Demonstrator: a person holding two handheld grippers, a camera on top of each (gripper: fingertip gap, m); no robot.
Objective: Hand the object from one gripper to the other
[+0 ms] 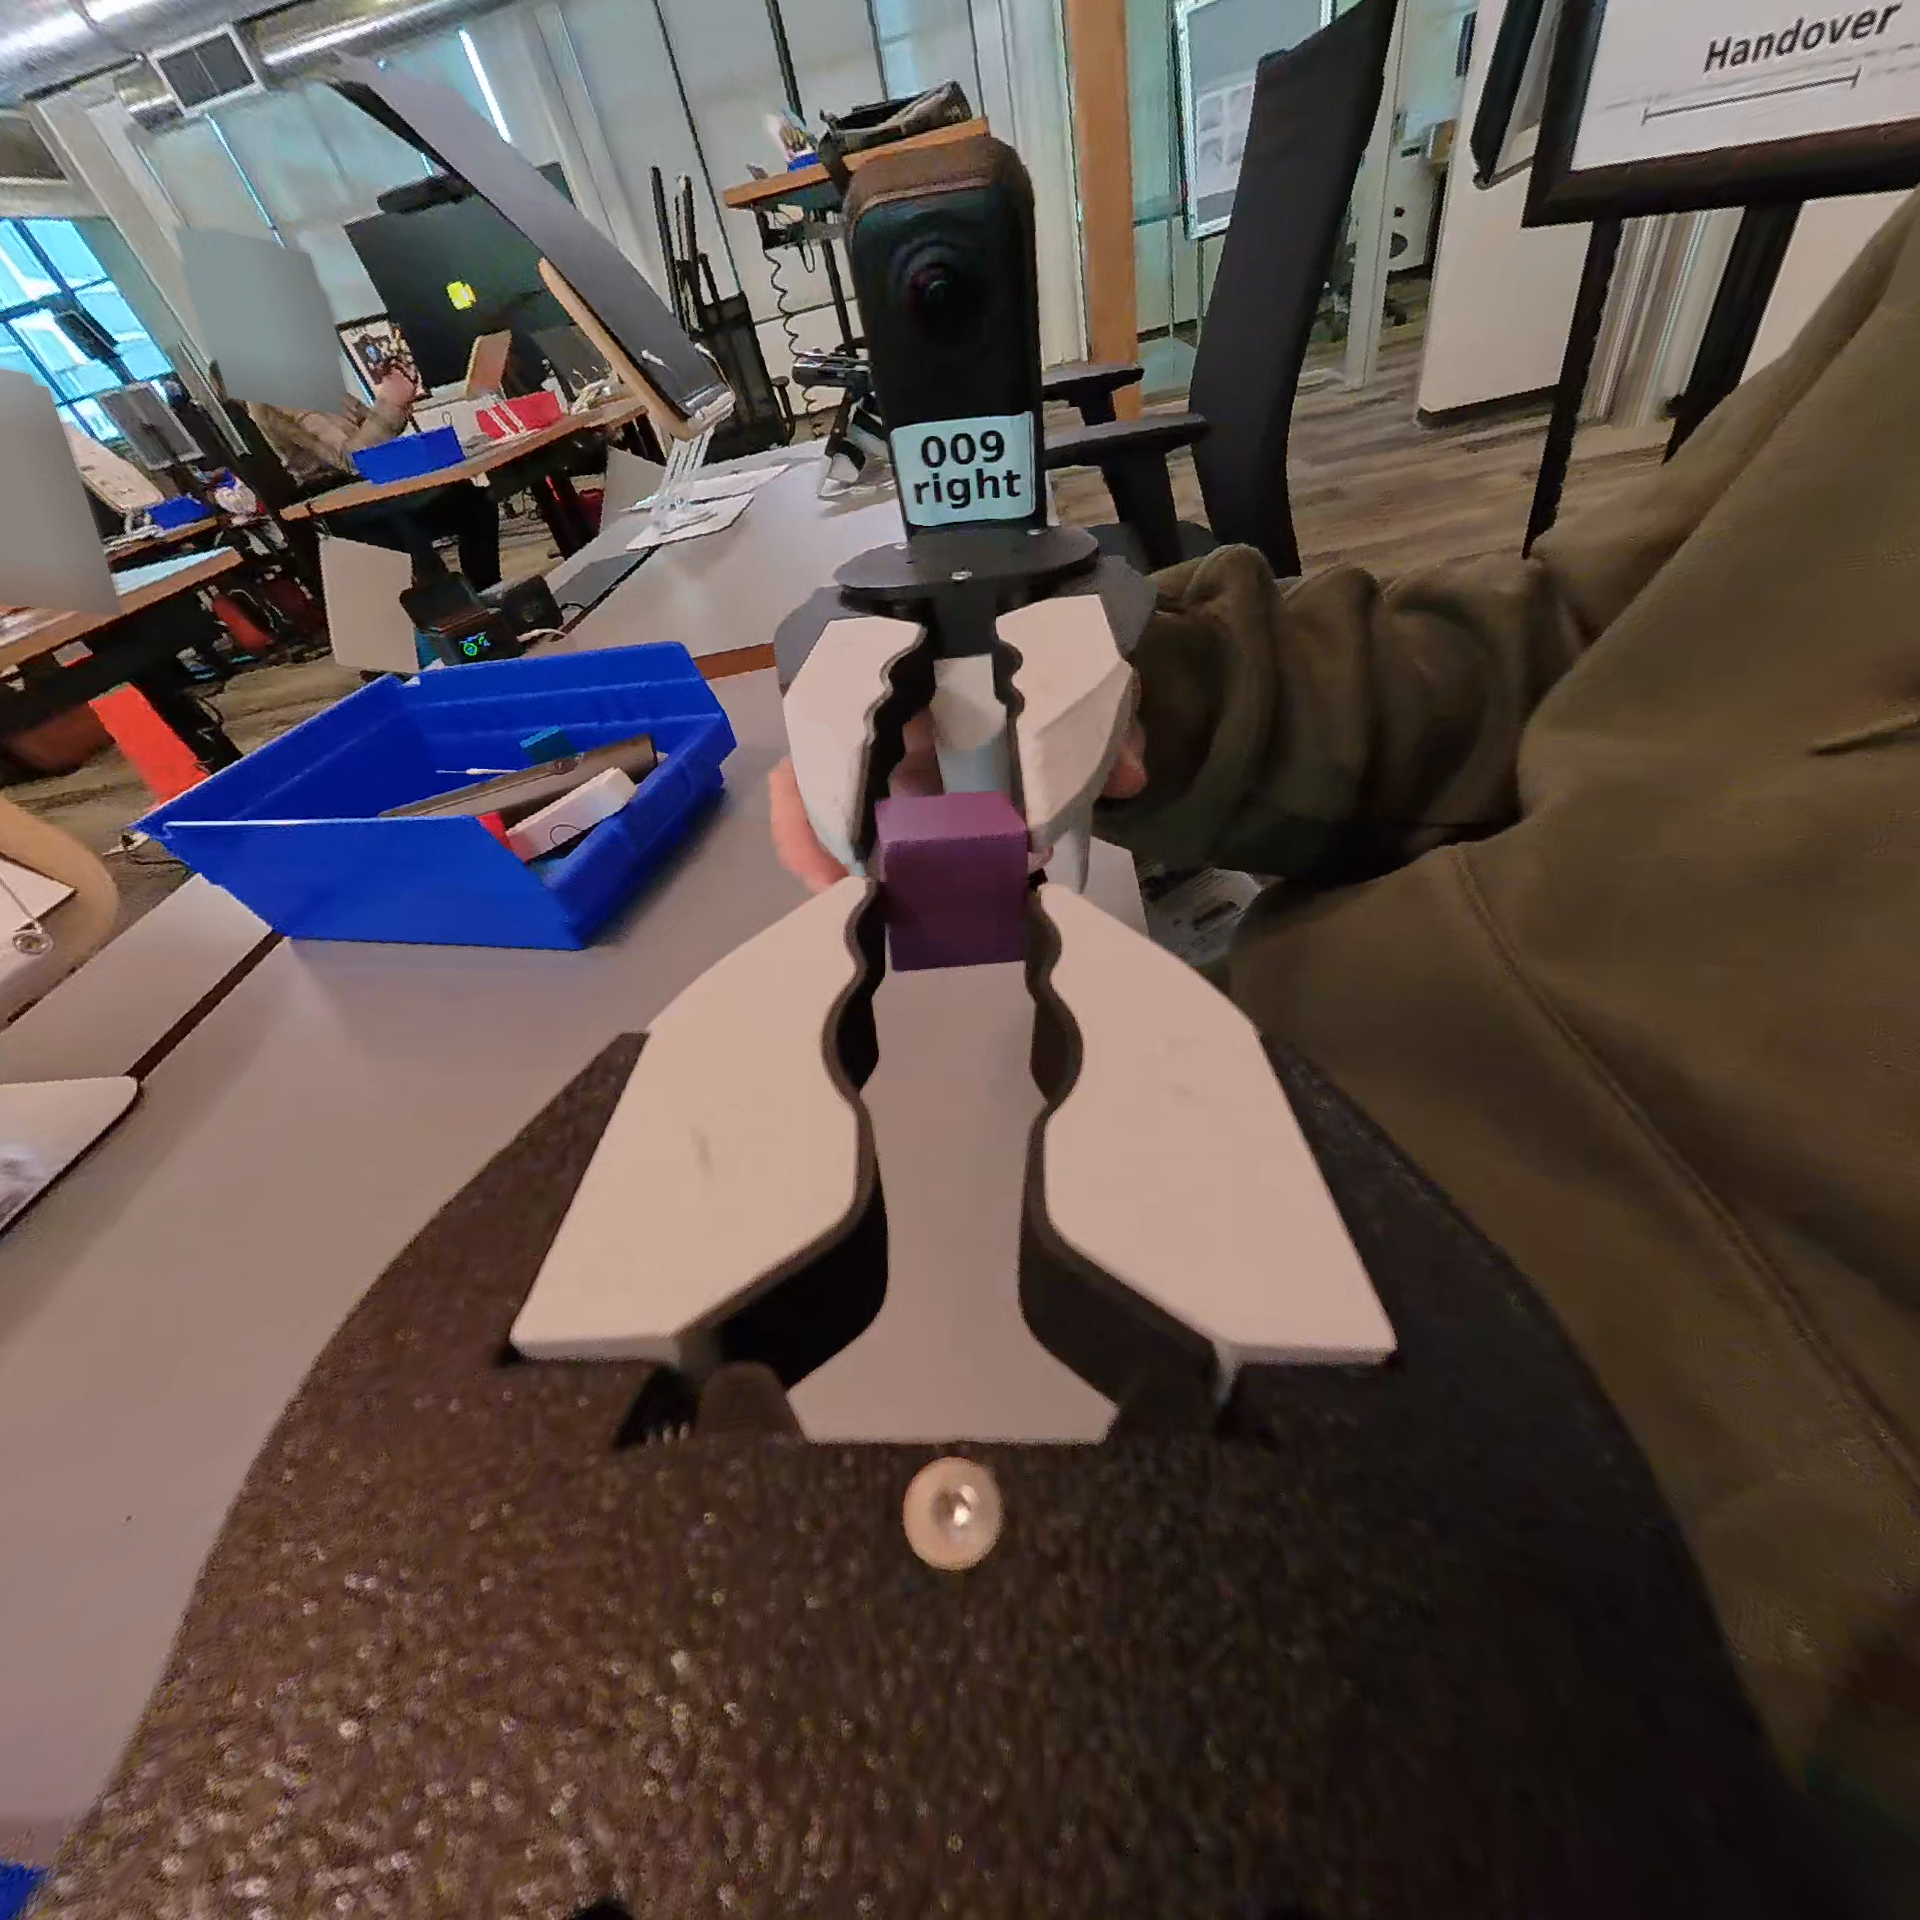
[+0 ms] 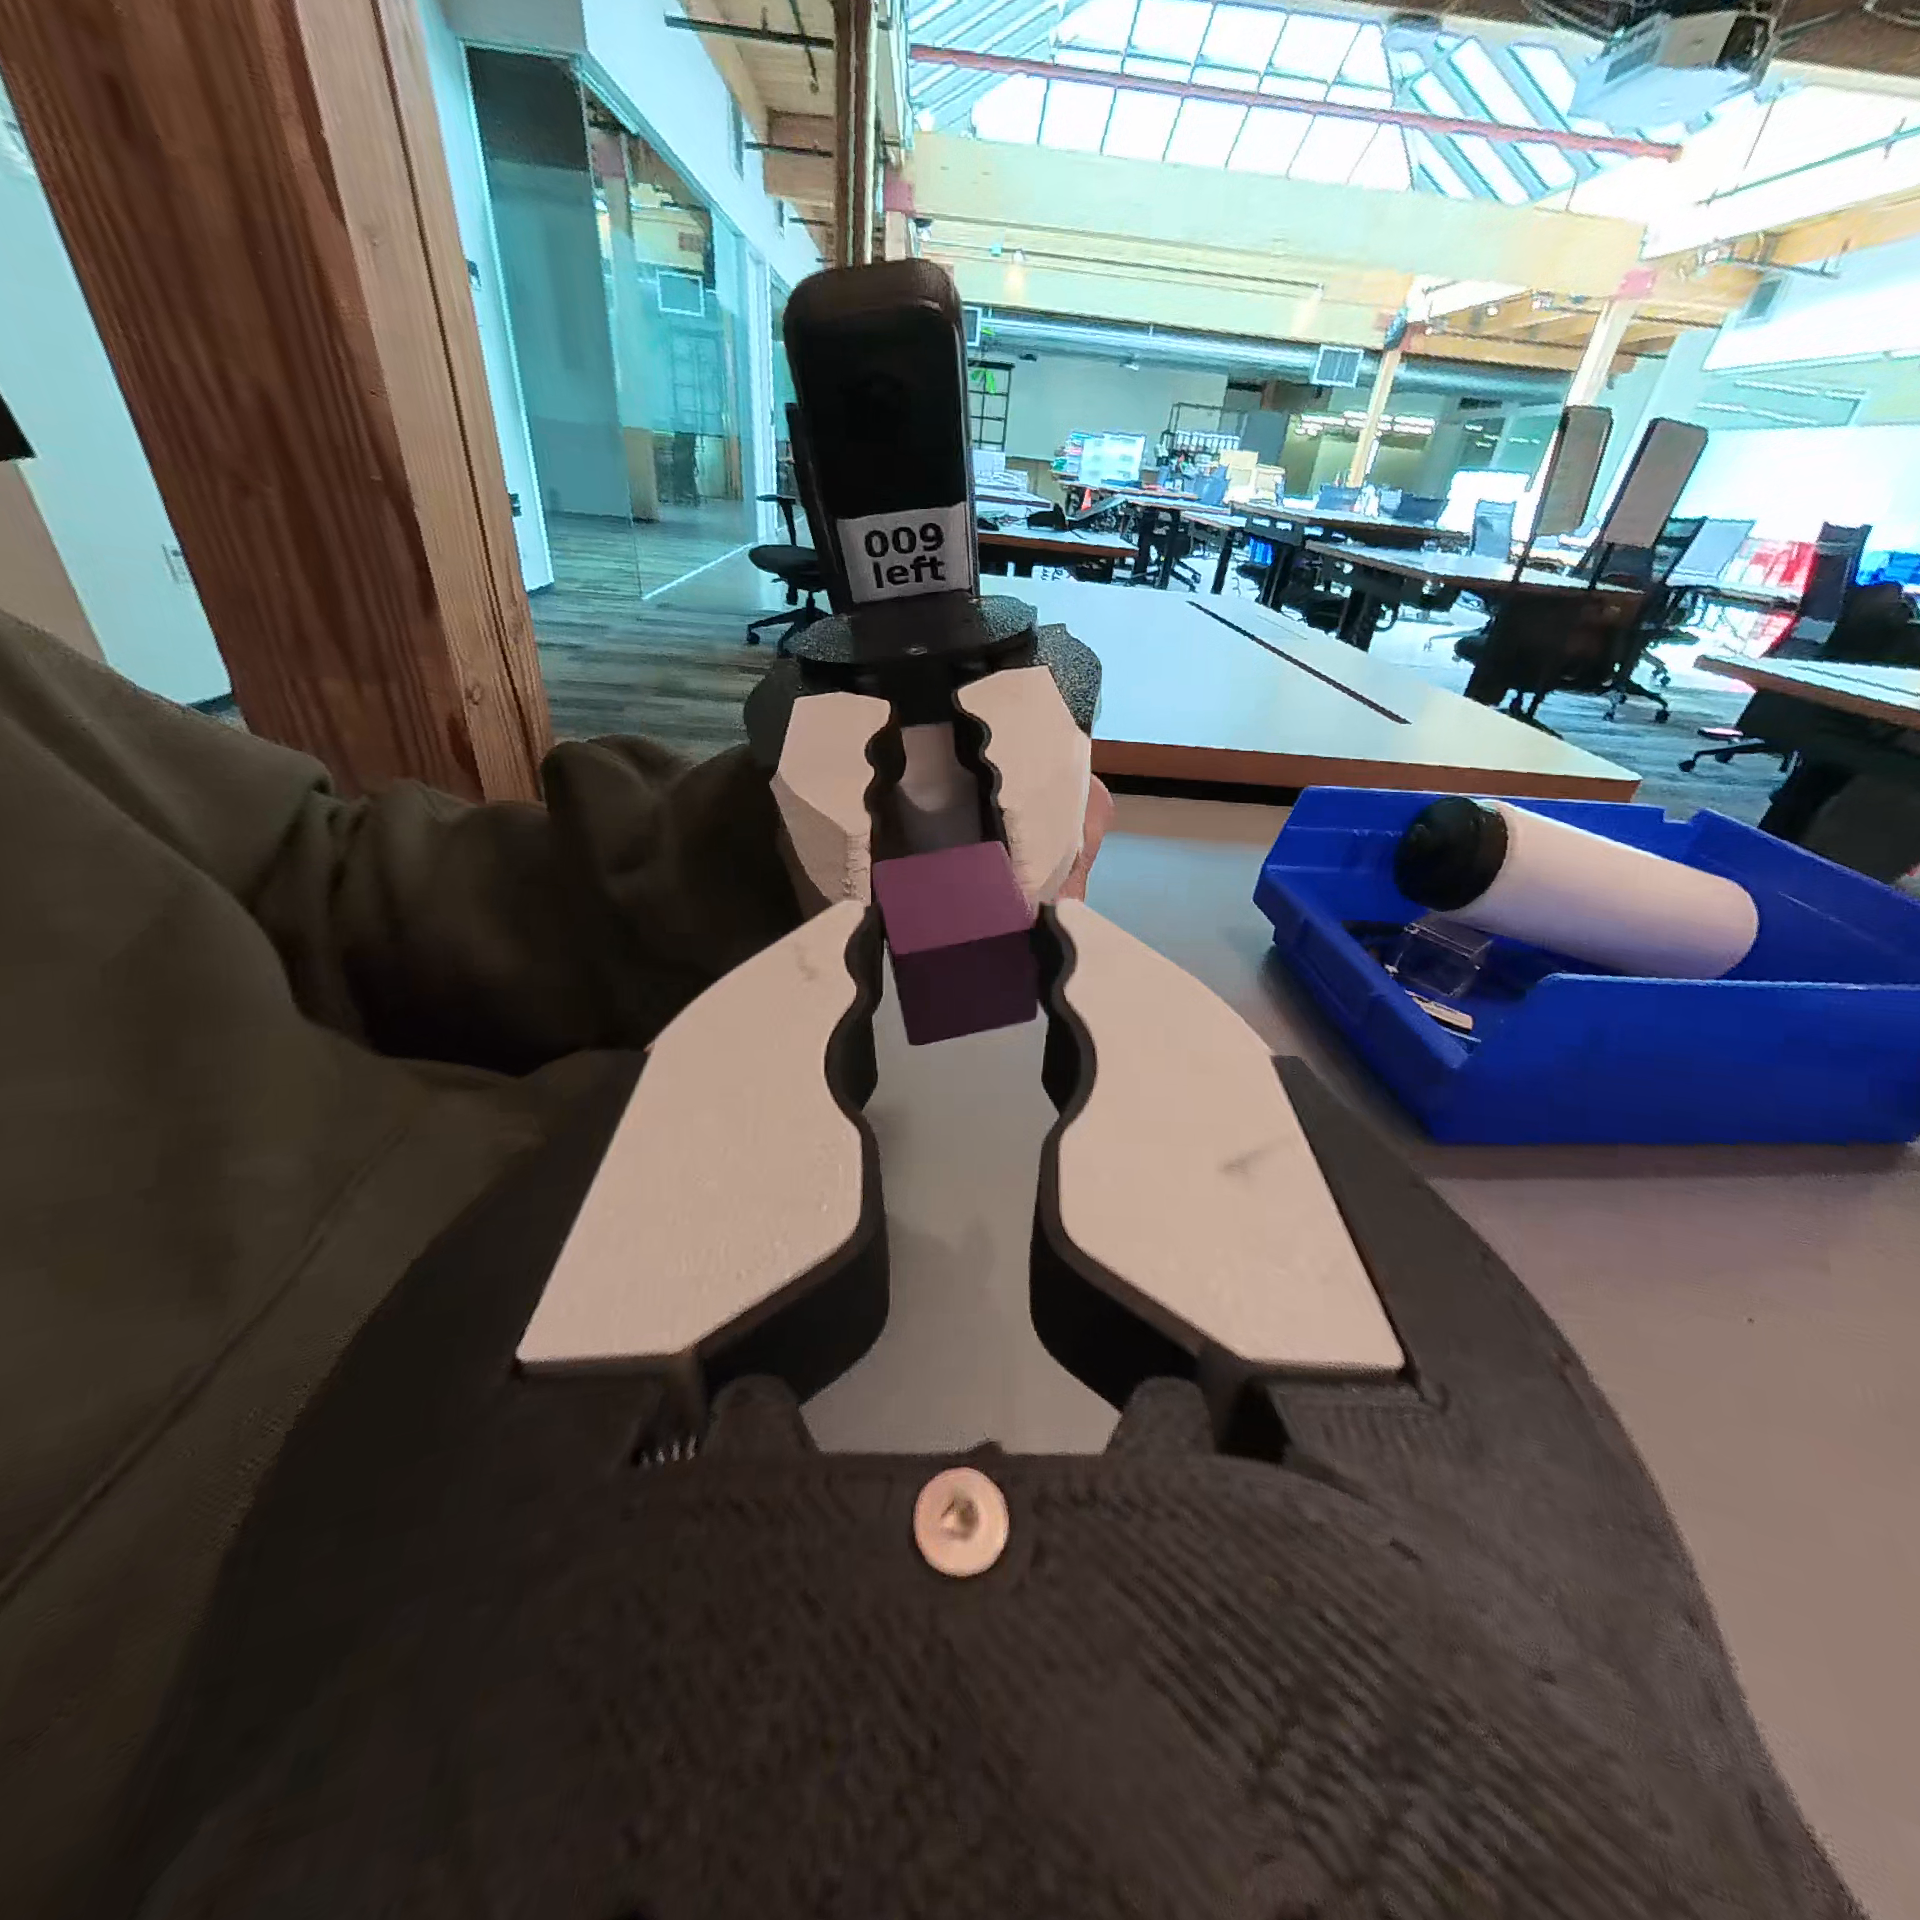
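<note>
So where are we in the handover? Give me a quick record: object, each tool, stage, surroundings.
object: purple cube, held in the air above the table
left tool: appears shut on one end of the cube
right tool: appears shut on the opposite end, facing the left tool
stage: both tools on the cube, neither released yet
surroundings: blue bin on the table, off to the side and apart from both tools
</note>
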